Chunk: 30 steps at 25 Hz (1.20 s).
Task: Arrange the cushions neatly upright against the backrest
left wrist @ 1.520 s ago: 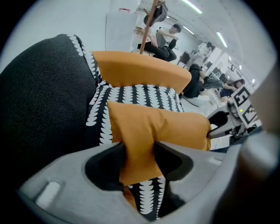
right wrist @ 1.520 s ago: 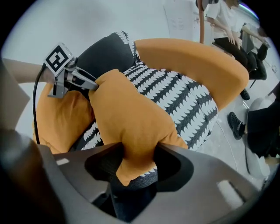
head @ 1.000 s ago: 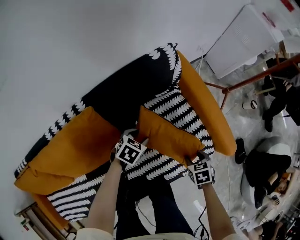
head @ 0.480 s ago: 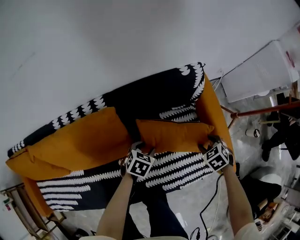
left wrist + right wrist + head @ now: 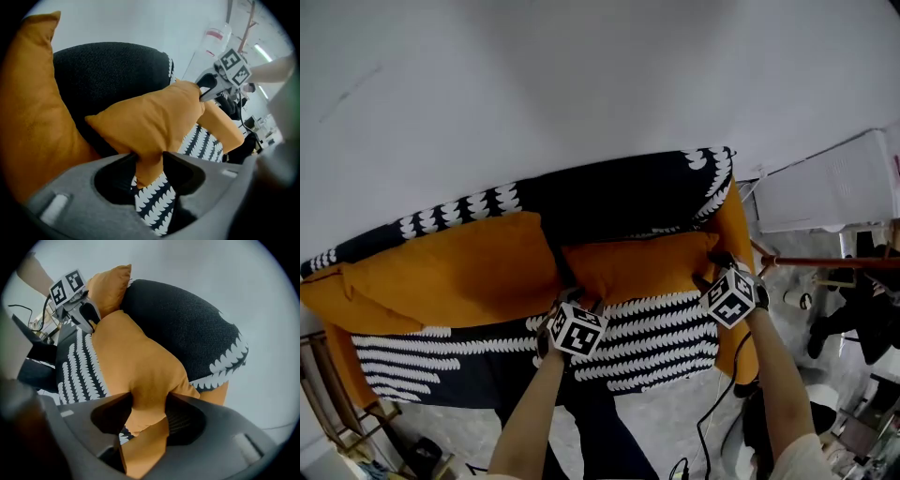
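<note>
Two cushions: the left gripper (image 5: 149,159), fingers just tightening, and right gripper (image 5: 150,399) both pinch the smaller cushion (image 5: 637,267)

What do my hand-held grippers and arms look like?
The left hand-held gripper and the right hand-held gripper each have a grey body, dark jaws and a white cube with black square markers. Forearms are bare; a pale sleeve shows on the right one.

Staged recording room, lab-like: sofa (image 5: 609,202) against bare white wall (image 5: 581,84) — right of the sofa, loose floor cable (image 5: 713,419), white cabinet (image 5: 834,192).
</note>
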Tool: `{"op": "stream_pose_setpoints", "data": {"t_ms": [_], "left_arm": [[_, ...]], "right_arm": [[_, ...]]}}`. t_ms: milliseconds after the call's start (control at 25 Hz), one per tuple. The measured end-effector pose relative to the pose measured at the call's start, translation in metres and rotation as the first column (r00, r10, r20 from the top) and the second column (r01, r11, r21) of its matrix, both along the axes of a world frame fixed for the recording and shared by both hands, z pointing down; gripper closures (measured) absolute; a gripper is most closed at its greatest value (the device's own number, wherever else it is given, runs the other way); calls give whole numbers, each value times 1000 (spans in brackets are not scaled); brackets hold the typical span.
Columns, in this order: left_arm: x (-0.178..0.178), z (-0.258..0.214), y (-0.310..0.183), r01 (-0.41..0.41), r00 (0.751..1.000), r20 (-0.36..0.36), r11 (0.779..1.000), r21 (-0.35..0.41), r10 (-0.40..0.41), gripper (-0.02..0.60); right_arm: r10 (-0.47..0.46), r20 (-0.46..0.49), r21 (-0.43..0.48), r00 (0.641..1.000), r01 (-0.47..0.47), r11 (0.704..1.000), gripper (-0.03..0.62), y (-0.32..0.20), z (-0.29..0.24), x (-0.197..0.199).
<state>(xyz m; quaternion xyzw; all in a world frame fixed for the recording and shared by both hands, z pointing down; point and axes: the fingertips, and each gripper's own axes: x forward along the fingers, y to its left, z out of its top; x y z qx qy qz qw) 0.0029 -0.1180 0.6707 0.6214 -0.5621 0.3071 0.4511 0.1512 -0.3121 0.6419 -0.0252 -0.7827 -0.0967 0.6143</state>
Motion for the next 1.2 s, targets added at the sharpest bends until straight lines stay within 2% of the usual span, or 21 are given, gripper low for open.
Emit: {"op": "stream_pose_setpoints", "data": {"t_ms": [160, 280, 400, 520, 640, 680, 840, 960, 1040, 1120, 1200], "left_arm": [[-5, 15, 2, 27, 1000, 5, 999, -18, -27, 408], [1, 17, -8, 26, 1000, -4, 1000, 9, -26, 426], [10, 19, -13, -2, 1000, -4, 1000, 6, 2, 420], [13, 19, -7, 9, 1000, -12, 1000, 8, -8, 411], [11, 16, 2, 22, 1000, -10, 1000, 19, -22, 399], [10, 15, 4, 23, 1000, -5, 999, 22, -23, 399], [6, 8, 9, 22, 1000, 10, 999, 33, -22, 396], [-2, -4, 8, 35, 999, 26, 998, 59, -36, 396], [-8, -16, 4, 37, 998, 38, 995, 91, -41, 396], [-14, -34, 1, 37, 998, 48, 991, 127, -44, 396], [-18, -57, -1, 51, 997, 48, 984, 171, -60, 396]], "right_arm": [[-68, -19, 7, 998, 68, 998, 359, -12, 13, -19], [-85, -39, 26, 996, 87, 996, 349, -18, 28, -30], [-32, -77, 56, 996, 37, 998, 328, -32, 43, -29], [28, -86, 92, 996, -20, 996, 283, -43, 48, -21], [111, -29, 128, 993, -106, 986, 263, -51, 43, -19], [137, -10, 123, 991, -135, 983, 243, -51, 40, -19], [228, 63, 73, 972, -232, 970, 250, -43, 28, -15], [324, 150, 40, 934, -333, 942, 259, -39, 13, -16], [391, 217, 10, 894, -402, 915, 296, -35, 0, -18], [446, 287, -18, 848, -460, 888, 351, -27, -19, -23], [491, 376, -50, 786, -512, 858, 407, -17, -46, -30]]}}
